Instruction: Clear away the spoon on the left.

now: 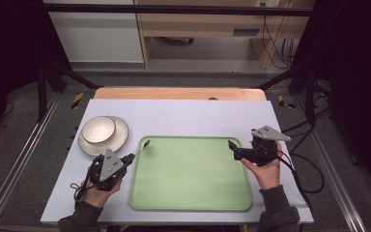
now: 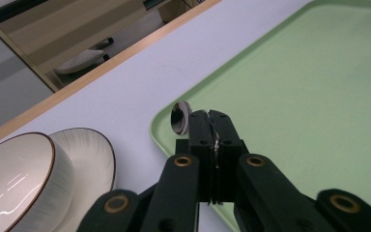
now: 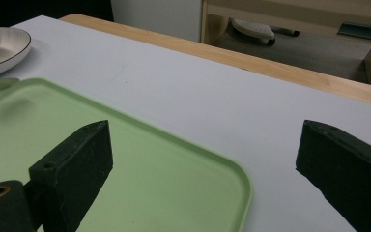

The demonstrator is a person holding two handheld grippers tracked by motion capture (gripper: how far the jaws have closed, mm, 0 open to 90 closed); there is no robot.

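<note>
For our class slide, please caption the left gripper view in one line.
Left gripper shut on a metal spoon at the green plastic tray's corner, beside a white bowl on its plate.

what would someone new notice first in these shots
The big green tray in the middle of the table draws the eye first, with nothing lying on it. Next, the left gripper at the tray's near-left corner, shut on a spoon whose bowl pokes out past the jaws over the tray's edge. Then the bowl on a plate left of the tray, and the right gripper open at the tray's right edge.
</note>
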